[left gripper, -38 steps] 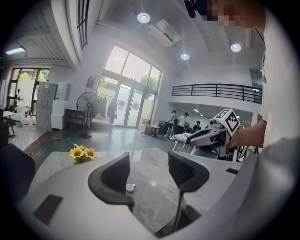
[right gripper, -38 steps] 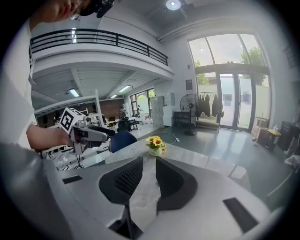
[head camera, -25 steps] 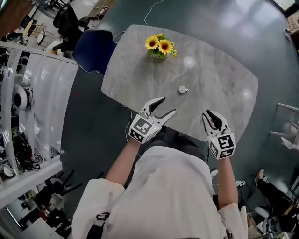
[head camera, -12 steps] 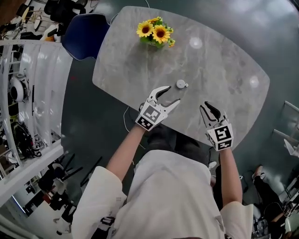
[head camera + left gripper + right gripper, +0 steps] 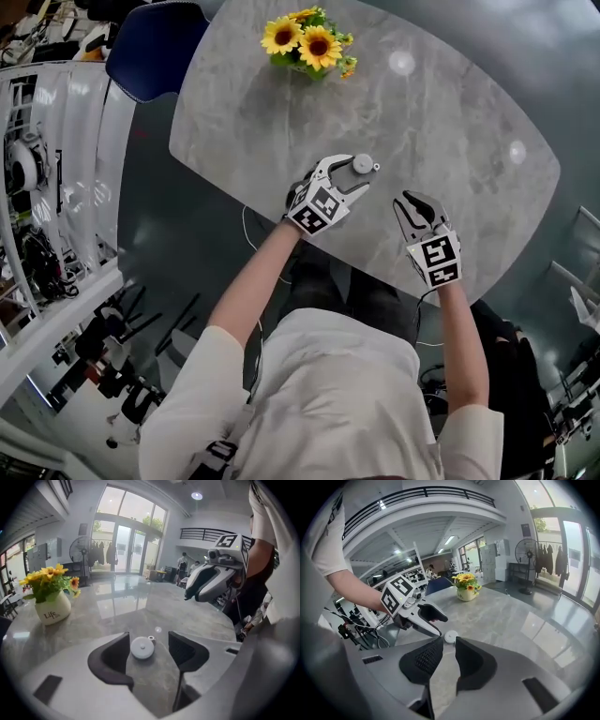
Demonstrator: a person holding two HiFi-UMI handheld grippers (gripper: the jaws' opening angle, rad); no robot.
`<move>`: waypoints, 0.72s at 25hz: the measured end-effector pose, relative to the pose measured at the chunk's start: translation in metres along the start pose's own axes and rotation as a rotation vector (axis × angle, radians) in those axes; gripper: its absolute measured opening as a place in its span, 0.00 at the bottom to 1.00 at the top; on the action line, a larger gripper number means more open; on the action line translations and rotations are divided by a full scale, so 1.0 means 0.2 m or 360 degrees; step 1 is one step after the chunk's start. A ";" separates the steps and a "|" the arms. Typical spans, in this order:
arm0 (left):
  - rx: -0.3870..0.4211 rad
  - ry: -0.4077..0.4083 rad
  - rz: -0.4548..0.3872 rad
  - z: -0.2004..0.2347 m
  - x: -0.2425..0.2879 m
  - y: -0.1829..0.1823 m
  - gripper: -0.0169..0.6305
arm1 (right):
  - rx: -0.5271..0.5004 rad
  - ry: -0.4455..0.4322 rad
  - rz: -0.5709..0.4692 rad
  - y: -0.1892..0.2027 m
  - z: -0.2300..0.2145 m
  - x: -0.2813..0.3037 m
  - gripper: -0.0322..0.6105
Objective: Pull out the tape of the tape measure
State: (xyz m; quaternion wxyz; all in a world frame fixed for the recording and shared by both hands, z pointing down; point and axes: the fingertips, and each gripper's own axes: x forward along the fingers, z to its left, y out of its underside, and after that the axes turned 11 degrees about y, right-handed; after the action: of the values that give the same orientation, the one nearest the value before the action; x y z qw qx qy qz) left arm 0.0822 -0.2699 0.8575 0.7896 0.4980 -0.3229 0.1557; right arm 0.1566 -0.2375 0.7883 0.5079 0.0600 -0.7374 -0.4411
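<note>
A small round white tape measure (image 5: pixel 363 165) with a little tab on its side lies flat on the grey marble table (image 5: pixel 450 141). My left gripper (image 5: pixel 349 174) is open and its jaws reach either side of the tape measure (image 5: pixel 141 647), which sits between the fingertips without visible contact. My right gripper (image 5: pixel 412 208) hovers over the table's near edge to the right, its jaws a narrow gap apart with nothing between them. In the right gripper view the tape measure (image 5: pixel 451 636) shows just beyond the jaws, beside the left gripper (image 5: pixel 429 618).
A white pot of yellow sunflowers (image 5: pixel 305 42) stands at the table's far side. A blue chair (image 5: pixel 145 47) sits at the far left corner. Shelving and cables (image 5: pixel 37 187) fill the left of the floor.
My left gripper has moved forward over the table to bracket the tape measure. The right gripper has edged forward a little. The head camera has shifted, so the table sits lower in view.
</note>
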 end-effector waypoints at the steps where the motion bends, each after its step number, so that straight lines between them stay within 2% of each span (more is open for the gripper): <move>1: 0.0010 -0.0001 0.0036 0.01 0.04 0.04 0.43 | 0.0008 -0.0009 0.0004 0.01 0.00 0.02 0.21; 5: 0.0078 -0.0013 0.0164 0.06 0.14 0.14 0.43 | 0.0030 -0.0046 0.0027 0.07 0.02 0.08 0.21; 10: 0.0161 0.0007 0.0261 0.08 0.23 0.20 0.43 | 0.0058 -0.0066 0.0046 0.12 0.03 0.11 0.21; 14: 0.0163 -0.0013 0.0274 0.12 0.25 0.21 0.36 | 0.0071 -0.0079 0.0065 0.15 0.03 0.12 0.21; 18: 0.0146 0.0022 0.0280 0.09 0.22 0.19 0.36 | 0.0034 -0.0080 0.0059 0.13 0.04 0.11 0.21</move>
State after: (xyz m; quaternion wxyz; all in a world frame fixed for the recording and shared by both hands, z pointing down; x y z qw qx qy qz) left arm 0.0862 -0.2710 0.9181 0.7515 0.5023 -0.3523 0.2426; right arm 0.1487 -0.2283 0.8217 0.4967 0.0406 -0.7556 -0.4250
